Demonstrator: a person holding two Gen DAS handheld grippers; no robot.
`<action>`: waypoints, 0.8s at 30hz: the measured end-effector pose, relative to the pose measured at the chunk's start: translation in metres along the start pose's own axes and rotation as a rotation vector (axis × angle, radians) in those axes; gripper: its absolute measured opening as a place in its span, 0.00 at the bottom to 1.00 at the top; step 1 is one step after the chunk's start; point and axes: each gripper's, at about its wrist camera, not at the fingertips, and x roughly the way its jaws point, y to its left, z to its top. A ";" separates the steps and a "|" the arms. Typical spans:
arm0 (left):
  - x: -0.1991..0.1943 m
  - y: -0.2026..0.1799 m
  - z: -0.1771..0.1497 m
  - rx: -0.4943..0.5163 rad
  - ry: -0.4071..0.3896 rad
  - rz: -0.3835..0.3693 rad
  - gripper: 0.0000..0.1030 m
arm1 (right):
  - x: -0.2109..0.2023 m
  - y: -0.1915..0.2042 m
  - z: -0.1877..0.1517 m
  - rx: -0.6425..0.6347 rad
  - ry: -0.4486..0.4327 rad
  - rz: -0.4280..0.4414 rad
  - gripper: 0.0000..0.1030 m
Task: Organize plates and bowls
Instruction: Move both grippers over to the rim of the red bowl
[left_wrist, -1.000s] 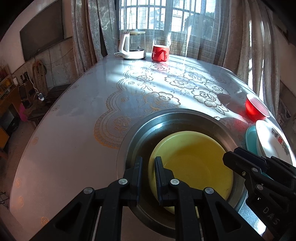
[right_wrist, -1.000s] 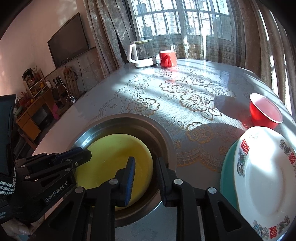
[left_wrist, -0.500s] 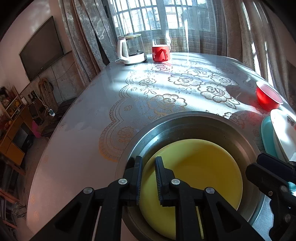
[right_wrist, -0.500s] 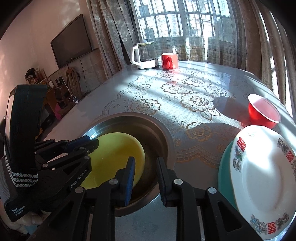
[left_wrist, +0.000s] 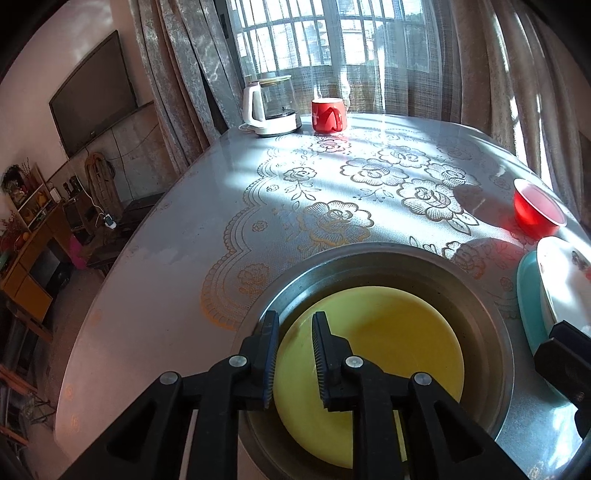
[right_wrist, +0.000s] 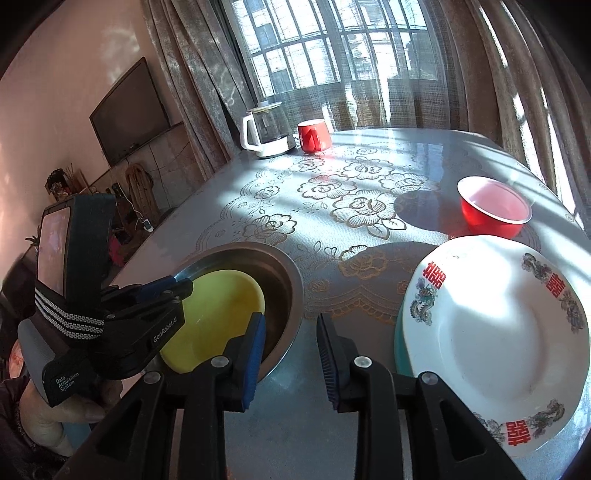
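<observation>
The yellow plate (left_wrist: 373, 354) lies inside the steel basin (left_wrist: 491, 332), which stands on the table (left_wrist: 166, 266) near its front edge. The left gripper (left_wrist: 294, 334) hangs over the plate's left rim; its jaws are opening, a narrow gap shows between them, and the pads (left_wrist: 318, 347) press on nothing. The right gripper (right_wrist: 290, 349) sits over the bare table between the basin (right_wrist: 291, 295) and the white plate (right_wrist: 495, 332); its jaws are opening and nothing is between them. The white plate rests on a teal plate (left_wrist: 528, 295), just right of the basin. A red bowl (right_wrist: 493, 212) stands behind the stack. A red mug (left_wrist: 328, 115) and a kettle (left_wrist: 271, 105) stand at the far edge, well apart.
</observation>
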 end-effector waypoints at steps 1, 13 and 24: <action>-0.004 0.000 0.000 -0.005 -0.005 -0.006 0.21 | -0.001 -0.002 0.000 0.009 -0.002 0.003 0.31; -0.049 -0.020 0.007 -0.012 -0.080 -0.111 0.35 | -0.025 -0.031 0.002 0.078 -0.045 -0.027 0.35; -0.064 -0.067 0.008 0.076 -0.090 -0.195 0.35 | -0.044 -0.083 0.007 0.191 -0.083 -0.083 0.35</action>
